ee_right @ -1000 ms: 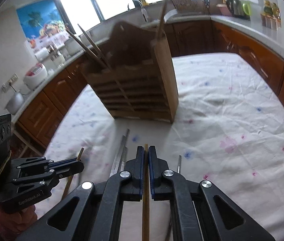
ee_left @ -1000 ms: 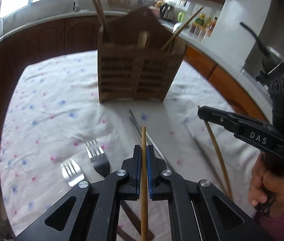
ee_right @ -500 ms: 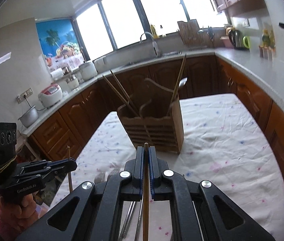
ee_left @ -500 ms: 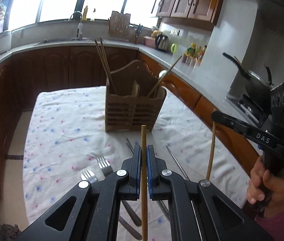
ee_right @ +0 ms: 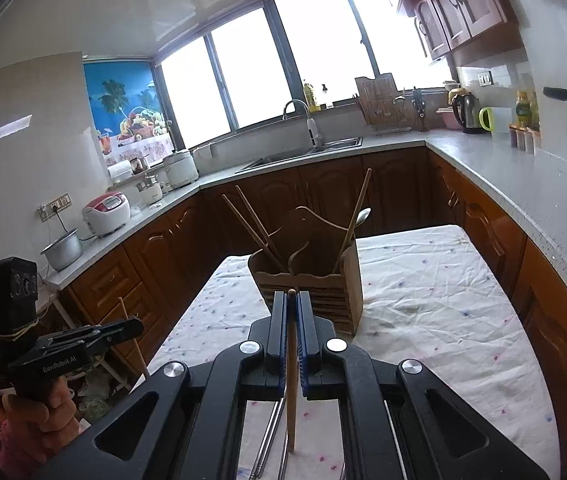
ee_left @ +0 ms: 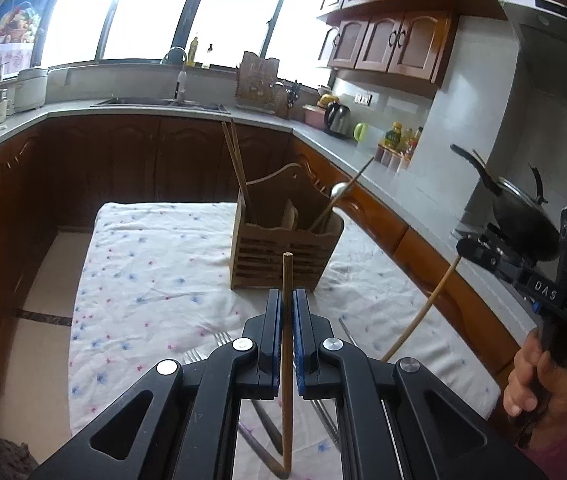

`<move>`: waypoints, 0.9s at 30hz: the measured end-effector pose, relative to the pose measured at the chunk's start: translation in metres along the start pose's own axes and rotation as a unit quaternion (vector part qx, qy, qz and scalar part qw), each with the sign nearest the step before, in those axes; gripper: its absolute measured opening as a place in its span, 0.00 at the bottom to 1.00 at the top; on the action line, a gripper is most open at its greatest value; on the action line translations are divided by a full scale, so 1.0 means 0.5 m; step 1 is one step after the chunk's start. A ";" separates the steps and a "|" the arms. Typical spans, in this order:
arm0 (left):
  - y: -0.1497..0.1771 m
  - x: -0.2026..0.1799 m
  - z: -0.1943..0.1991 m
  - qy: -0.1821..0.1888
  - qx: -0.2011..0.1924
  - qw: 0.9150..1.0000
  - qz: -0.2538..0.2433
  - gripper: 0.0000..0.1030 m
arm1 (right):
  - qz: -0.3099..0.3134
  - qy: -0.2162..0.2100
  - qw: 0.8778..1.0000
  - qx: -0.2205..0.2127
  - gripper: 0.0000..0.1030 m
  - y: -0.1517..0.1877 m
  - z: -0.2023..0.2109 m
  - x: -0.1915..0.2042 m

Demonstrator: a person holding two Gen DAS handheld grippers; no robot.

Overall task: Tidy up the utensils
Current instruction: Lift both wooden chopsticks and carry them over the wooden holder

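Both grippers clamped on a wooden chopstick each: left gripper (ee_left: 287, 304), right gripper (ee_right: 293, 306). Sticks run along the fingers, pointing at the wooden utensil caddy (ee_left: 283, 248) mid-frame, dead ahead on the tablecloth (ee_left: 143, 280). Neither's obviously closer.

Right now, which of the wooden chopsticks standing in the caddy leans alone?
The single wooden chopstick in the right compartment of the wooden utensil caddy, leaning right beside a metal spoon. The other two stand paired in the left compartment.
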State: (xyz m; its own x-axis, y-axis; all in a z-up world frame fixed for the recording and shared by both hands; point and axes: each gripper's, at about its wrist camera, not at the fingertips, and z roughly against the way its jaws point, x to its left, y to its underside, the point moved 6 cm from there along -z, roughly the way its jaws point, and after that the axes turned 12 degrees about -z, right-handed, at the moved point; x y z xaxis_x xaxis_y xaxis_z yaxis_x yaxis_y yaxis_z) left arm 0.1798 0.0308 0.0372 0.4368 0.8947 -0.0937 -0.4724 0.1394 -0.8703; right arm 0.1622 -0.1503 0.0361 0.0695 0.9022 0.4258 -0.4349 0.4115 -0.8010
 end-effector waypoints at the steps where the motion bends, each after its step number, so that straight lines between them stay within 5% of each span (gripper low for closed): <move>1: -0.001 0.003 0.002 0.000 -0.003 1.000 0.002 0.03 | 0.000 0.000 1.000 -0.001 0.04 0.000 0.000 0.000; 27: -0.017 0.042 0.018 -0.024 -0.063 0.998 0.009 0.03 | 0.010 -0.005 0.999 -0.037 0.04 -0.042 0.029 0.007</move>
State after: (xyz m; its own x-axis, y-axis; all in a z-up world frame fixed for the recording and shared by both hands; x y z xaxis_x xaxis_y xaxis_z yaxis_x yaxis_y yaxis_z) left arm 0.1863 0.0520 0.0471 0.3901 0.9164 -0.0898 -0.3792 0.0710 -0.9226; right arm 0.1586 -0.1576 0.0602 0.0528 0.9094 0.4127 -0.3690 0.4017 -0.8381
